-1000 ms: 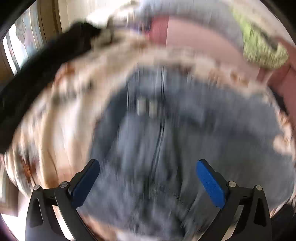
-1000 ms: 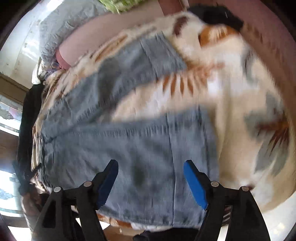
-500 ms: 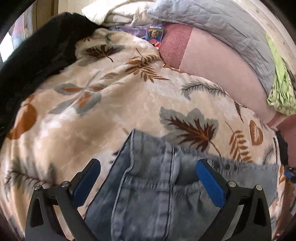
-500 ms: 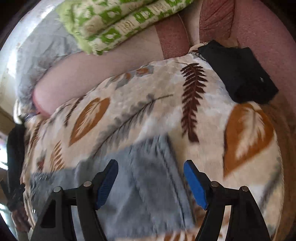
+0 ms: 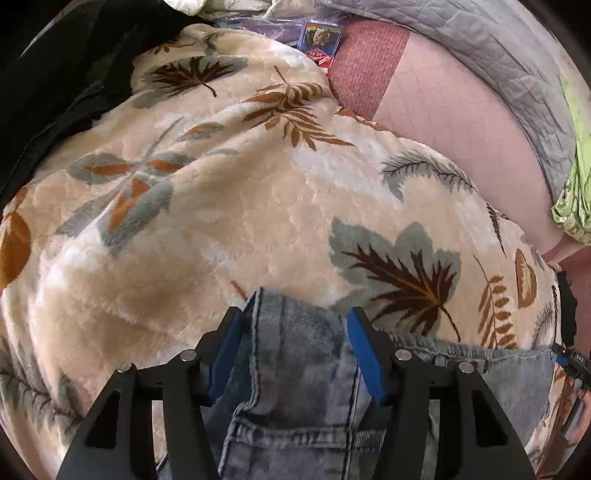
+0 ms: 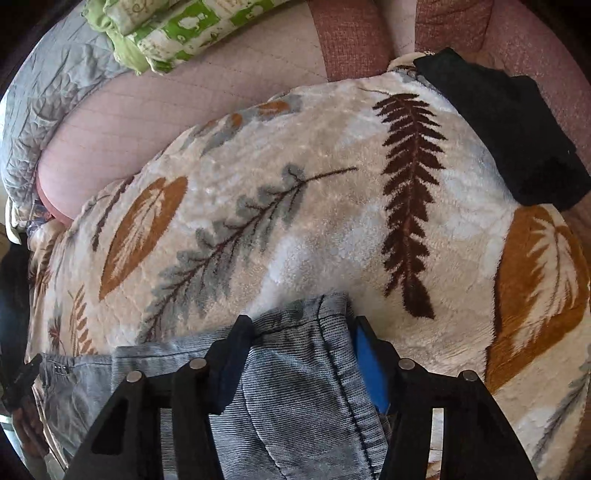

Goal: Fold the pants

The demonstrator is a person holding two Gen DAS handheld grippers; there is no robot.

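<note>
Light blue denim pants (image 5: 299, 354) lie on a cream blanket with a leaf print (image 5: 221, 206). My left gripper (image 5: 295, 332) is shut on a bunched corner of the pants at the waistband end, blue pads pressing the denim from both sides. My right gripper (image 6: 299, 332) is shut on the hem corner of the pants (image 6: 295, 376). The rest of the pants stretches between both grippers, partly hidden under the gripper bodies.
A pink cushion (image 5: 454, 122) and grey quilt (image 5: 491, 51) run along the back. A black garment (image 5: 62, 74) lies at the left, a folded black cloth (image 6: 506, 125) at the right. A green patterned fabric (image 6: 177, 29) sits on the cushion.
Both grippers were open above the pants and the views swept across them. Now both have closed on the near edge of the denim, one at each end.
</note>
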